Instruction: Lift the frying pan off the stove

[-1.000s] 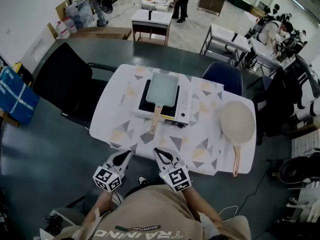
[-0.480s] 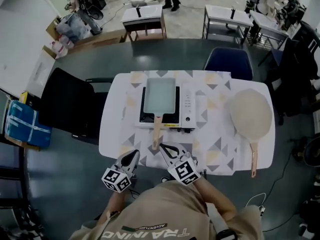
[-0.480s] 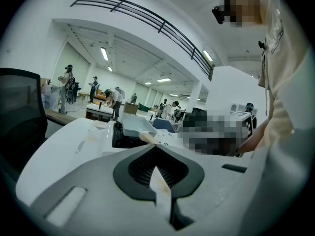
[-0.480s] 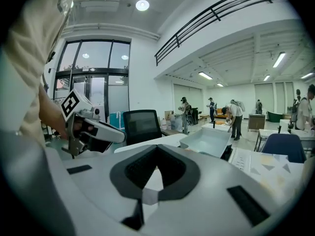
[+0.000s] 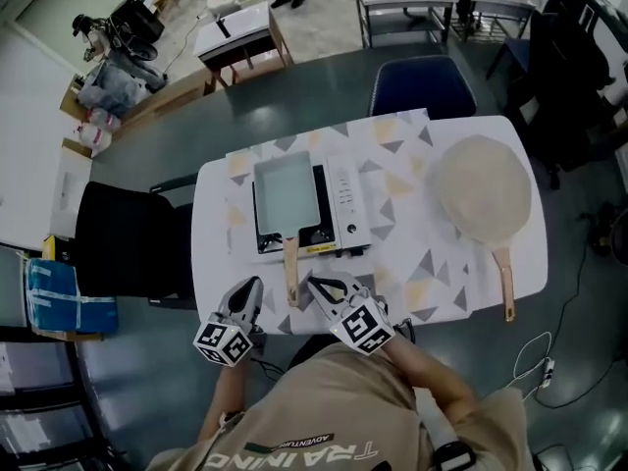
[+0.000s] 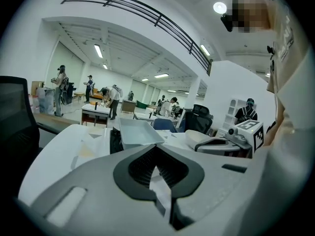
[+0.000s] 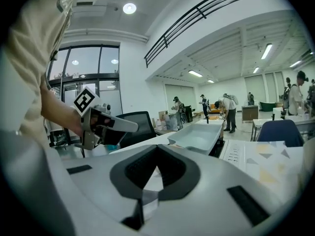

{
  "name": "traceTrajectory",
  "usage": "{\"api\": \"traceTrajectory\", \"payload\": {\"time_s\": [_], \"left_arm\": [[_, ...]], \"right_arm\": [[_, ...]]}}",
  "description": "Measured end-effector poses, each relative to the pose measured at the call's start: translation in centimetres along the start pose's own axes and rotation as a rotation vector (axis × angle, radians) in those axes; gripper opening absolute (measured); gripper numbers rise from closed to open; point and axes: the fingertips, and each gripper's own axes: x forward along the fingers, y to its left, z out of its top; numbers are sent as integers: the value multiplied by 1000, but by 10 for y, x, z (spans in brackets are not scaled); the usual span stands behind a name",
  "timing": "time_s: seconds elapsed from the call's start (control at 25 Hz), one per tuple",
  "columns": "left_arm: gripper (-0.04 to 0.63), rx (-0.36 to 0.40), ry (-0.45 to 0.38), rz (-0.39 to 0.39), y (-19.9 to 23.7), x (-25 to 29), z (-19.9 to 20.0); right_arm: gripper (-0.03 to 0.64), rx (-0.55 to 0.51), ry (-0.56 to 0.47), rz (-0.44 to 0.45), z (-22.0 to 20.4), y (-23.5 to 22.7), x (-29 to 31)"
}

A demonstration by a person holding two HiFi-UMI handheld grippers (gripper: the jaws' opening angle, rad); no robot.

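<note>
A rectangular frying pan [image 5: 286, 192] with a pale inside sits on the portable stove [image 5: 339, 204]. Its wooden handle [image 5: 290, 268] points toward me over the table's near edge. My left gripper [image 5: 252, 287] is shut and empty, just left of the handle's end. On the other side of the handle my right gripper [image 5: 314, 284] is also shut and empty. In the left gripper view the pan [image 6: 138, 132] lies beyond the closed gripper [image 6: 157, 173]. The right gripper view shows the pan [image 7: 197, 136] ahead of the closed gripper [image 7: 147, 181].
A round pan [image 5: 483, 189] with a wooden handle [image 5: 505, 283] lies at the table's right end. A black chair [image 5: 128, 238] stands left of the table and a blue chair [image 5: 422, 86] behind it. A patterned cloth [image 5: 402, 253] covers the table. People and more tables are further back.
The head view has swung, so the table now sits higher and turned. Both grippers have come up to the table's near edge, either side of the pan handle. Both jaws stayed shut.
</note>
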Motion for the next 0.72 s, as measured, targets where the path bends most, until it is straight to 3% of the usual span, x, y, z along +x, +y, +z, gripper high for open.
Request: {"api": "traceTrajectory", "payload": {"time_s": [0.2, 0.4, 0.72], "left_arm": [[0, -46, -10, -91, 3, 15, 8], [0, -80, -1, -130, 15, 13, 13], [0, 8, 22, -247, 24, 35, 19]], "right_arm": [[3, 3, 0, -41, 5, -4, 6], [3, 2, 25, -113, 21, -6, 3], [3, 19, 30, -230, 33, -16, 10]]}}
